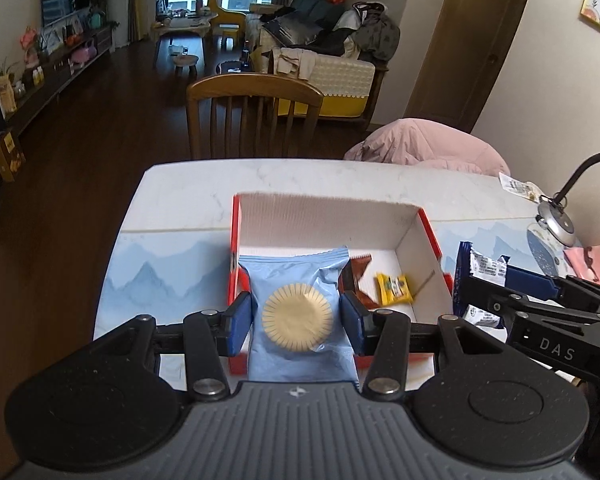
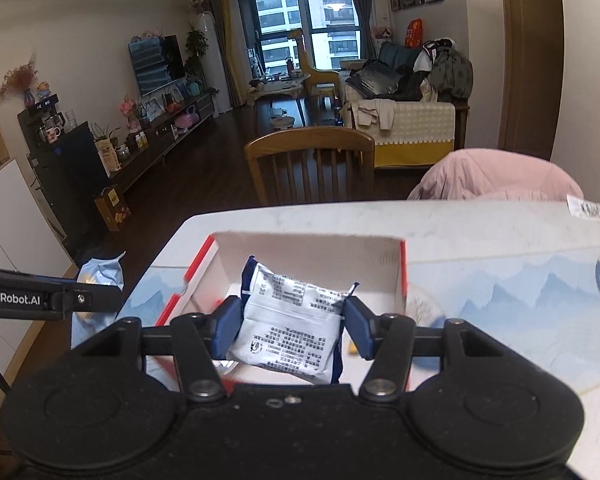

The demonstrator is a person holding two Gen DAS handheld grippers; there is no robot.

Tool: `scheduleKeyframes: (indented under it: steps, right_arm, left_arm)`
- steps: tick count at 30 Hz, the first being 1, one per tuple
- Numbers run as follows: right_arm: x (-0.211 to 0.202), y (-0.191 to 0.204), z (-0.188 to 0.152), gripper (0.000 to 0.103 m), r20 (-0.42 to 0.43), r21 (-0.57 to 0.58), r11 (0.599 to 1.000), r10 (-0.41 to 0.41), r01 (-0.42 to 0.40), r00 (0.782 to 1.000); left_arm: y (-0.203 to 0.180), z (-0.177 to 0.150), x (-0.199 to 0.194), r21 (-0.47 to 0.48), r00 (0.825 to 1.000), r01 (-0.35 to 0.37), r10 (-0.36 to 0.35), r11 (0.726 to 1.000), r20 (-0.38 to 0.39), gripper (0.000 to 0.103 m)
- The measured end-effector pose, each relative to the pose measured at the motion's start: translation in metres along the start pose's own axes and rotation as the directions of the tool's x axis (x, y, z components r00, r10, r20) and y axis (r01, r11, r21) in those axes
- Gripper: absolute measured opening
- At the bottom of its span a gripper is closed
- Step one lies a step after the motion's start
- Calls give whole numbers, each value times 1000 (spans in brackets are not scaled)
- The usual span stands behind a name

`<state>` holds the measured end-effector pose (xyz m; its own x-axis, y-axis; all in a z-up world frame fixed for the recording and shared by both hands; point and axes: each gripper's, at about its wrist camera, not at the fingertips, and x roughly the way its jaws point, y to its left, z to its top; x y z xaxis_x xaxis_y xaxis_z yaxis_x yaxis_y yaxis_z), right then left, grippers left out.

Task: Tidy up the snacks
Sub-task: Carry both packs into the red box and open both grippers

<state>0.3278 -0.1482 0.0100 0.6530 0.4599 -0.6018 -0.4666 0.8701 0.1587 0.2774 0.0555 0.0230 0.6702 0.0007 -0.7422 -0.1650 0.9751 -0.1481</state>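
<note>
My left gripper (image 1: pixel 296 320) is shut on a light blue snack packet (image 1: pixel 300 292) with a round biscuit printed on it, held over the near left part of a red-edged open box (image 1: pixel 432 240). A brown wrapper (image 1: pixel 356 276) and a yellow candy (image 1: pixel 394 288) lie inside the box. My right gripper (image 2: pixel 290 326) is shut on a navy and white snack packet (image 2: pixel 296 328), held over the near edge of the same box (image 2: pixel 402 272). That packet also shows in the left wrist view (image 1: pixel 484 268), and the blue packet in the right wrist view (image 2: pixel 98 276).
The box sits on a white marble table (image 1: pixel 188 188) with a blue mountain-print mat (image 1: pixel 160 276). A wooden chair (image 1: pixel 254 116) stands at the far side, a pink jacket (image 1: pixel 428 144) beside it. A lamp base (image 1: pixel 558 222) and a small packet (image 1: pixel 518 188) lie far right.
</note>
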Motion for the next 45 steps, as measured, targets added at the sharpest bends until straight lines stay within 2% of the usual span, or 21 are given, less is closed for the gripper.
scheduleKeyframes:
  steps: [6, 15, 24, 30, 35, 39, 45]
  right_arm:
    - [33, -21, 13, 56, -55, 2, 1000, -5, 5, 998]
    - [80, -33, 11, 56, -155, -65, 998, -3, -7, 988]
    - [130, -31, 8, 56, -244, -135, 991, -5, -28, 970]
    - [158, -28, 4, 56, -296, -180, 983, -18, -38, 955]
    - [172, -28, 0, 56, -331, -190, 981, -20, -46, 943]
    - [180, -33, -2, 56, -362, -154, 986, -1, -59, 932]
    - [183, -31, -4, 56, -357, -181, 982, -16, -53, 934]
  left_arm:
    - [-11, 27, 34, 23, 999, -30, 31, 999, -22, 47]
    - [-23, 53, 102, 49, 988, -80, 86, 996, -130, 47]
    - [-25, 60, 160, 80, 961, -128, 144, 989, -237, 47]
    - [-32, 58, 187, 156, 933, -146, 189, 977, -305, 47]
    - [-34, 56, 204, 190, 921, -152, 208, 970, -329, 47]
    - [-34, 54, 214, 206, 910, -147, 214, 968, -356, 47]
    - [-35, 50, 226, 221, 892, -148, 227, 964, -390, 47]
